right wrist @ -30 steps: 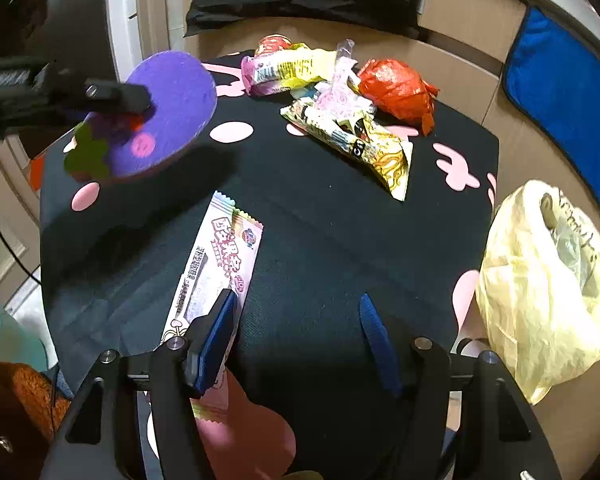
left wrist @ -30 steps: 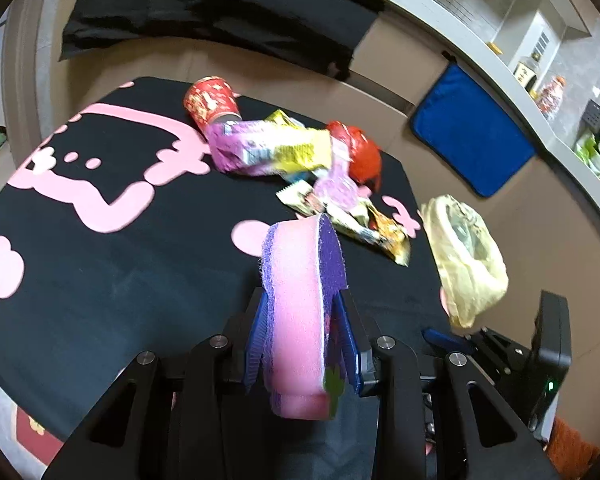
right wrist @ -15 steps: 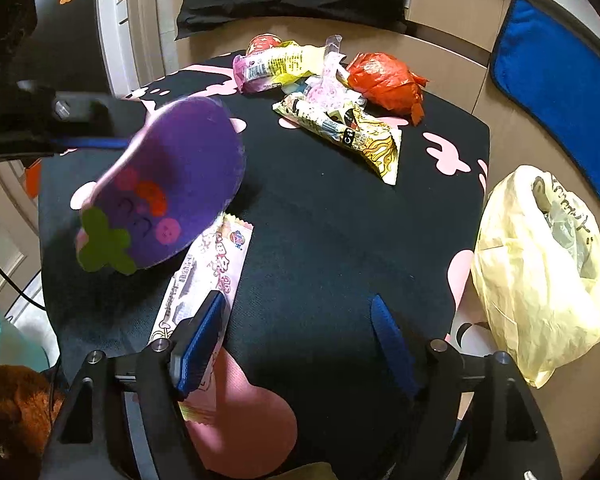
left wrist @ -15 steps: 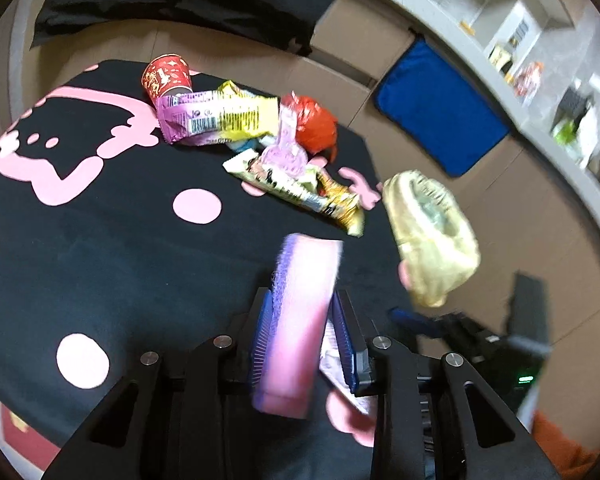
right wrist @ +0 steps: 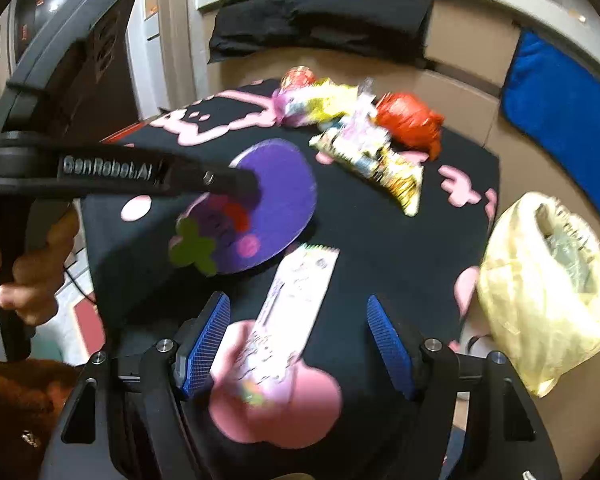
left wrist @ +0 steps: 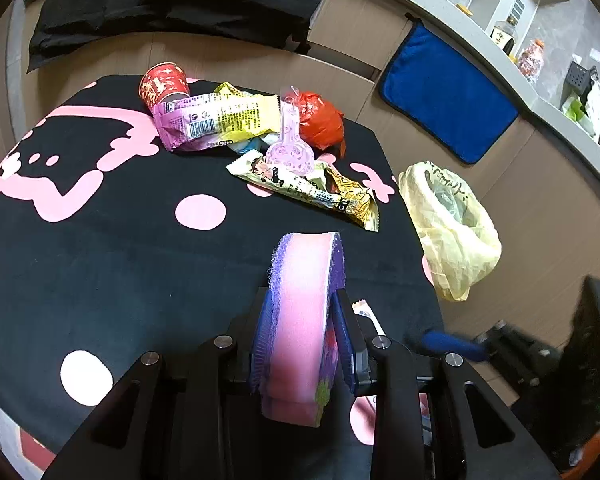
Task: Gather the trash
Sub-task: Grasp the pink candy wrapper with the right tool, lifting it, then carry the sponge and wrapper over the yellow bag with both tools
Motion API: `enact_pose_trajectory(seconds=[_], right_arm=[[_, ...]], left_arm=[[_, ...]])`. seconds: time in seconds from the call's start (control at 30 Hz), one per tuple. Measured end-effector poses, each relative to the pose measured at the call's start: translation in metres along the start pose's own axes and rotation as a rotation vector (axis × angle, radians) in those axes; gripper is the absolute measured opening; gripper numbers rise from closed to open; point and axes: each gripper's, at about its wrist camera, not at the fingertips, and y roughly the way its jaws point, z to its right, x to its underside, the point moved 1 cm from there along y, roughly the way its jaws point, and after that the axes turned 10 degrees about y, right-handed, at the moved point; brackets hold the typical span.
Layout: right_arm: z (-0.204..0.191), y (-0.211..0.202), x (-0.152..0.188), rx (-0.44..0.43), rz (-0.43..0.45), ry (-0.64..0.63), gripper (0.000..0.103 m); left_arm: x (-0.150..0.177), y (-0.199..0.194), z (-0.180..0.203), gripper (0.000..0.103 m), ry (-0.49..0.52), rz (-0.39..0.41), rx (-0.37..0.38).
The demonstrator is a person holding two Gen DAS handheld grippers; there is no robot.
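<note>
Wrapper (right wrist: 288, 320) lies between the closing right gripper (right wrist: 300, 344) jaws; left gripper (left wrist: 304, 340) clamps sponge (left wrist: 306, 304) at 10 o'clock, clear of the pick.

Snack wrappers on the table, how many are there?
3 that I can see: a pink-and-yellow wrapper beside the red cup, a cream-and-gold wrapper mid-table, and a white wrapper by the near edge. More may hide in the pile.

Wrappers (left wrist: 220, 124) and a cup (left wrist: 163, 86) lie heaped at the table's (left wrist: 100, 264) far edge. A bag (left wrist: 452, 224) hangs off its right side, one wrapper (right wrist: 296, 304) nearest the right gripper (right wrist: 300, 344)
</note>
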Motion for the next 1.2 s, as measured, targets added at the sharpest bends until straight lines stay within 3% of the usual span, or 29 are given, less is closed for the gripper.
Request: enact_pose_trajectory(seconds=[0.07,0.13,0.2,0.27,0.43,0.63,0.8,1.2], right_arm=[[0.003,0.01,0.002,-0.036,-0.042,0.038,0.045],[0.007,0.023,0.003,-0.07,-0.088,0.075,0.037],[0.007,0.024,0.003,-0.057,-0.073,0.064,0.031],[0.007,0.025,0.001,-0.006,-0.068,0.039,0.011],[0.036,0.02,-0.003,0.039,-0.05,0.121,0.011],[0.069,0.005,-0.011,0.026,-0.003,0.22,0.011],[0.078,-0.005,-0.02,0.015,0.047,0.234,0.011],[0.109,-0.028,-0.068,-0.011,0.154,0.258,0.011]], left_arm=[[0.0,0.0,-0.002,0.031,-0.011,-0.002,0.005],[0.0,-0.001,-0.002,0.031,-0.017,-0.004,0.009],[0.0,0.0,-0.003,0.031,-0.02,-0.005,0.01],[0.0,0.0,-0.003,0.032,-0.023,-0.004,0.006],[0.0,0.002,-0.003,0.034,-0.024,-0.007,-0.027],[-0.004,0.007,-0.005,0.034,-0.066,-0.021,-0.042],[-0.011,0.007,0.007,0.031,-0.03,-0.003,-0.066],[-0.065,-0.029,0.045,0.031,0.137,0.207,-0.222]])
